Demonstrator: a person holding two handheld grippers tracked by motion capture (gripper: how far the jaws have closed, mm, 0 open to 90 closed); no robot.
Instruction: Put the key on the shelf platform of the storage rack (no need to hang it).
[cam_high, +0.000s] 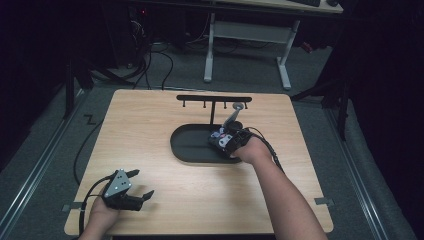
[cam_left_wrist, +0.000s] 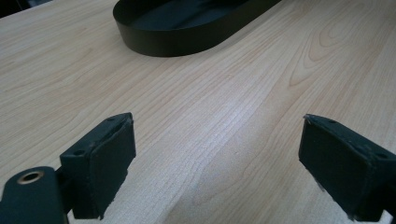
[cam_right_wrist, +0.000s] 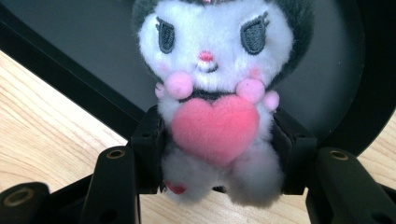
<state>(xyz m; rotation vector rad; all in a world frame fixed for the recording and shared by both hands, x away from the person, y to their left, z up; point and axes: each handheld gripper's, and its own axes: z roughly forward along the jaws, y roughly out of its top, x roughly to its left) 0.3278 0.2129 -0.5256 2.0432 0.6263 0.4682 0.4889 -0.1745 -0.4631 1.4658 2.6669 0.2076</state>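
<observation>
Plush toy (cam_right_wrist: 212, 88), white with pink heart, clamped in right gripper (cam_right_wrist: 217, 154) over near rim of black tray (cam_high: 186, 150). Left gripper (cam_high: 136, 186) spread wide, nothing held, well short of tray on wooden table (cam_high: 150, 120).

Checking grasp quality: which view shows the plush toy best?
The right gripper view: the plush toy is close up, face and pink heart clear, squeezed between the jaws. In the high view it is a small blur over the tray.
</observation>
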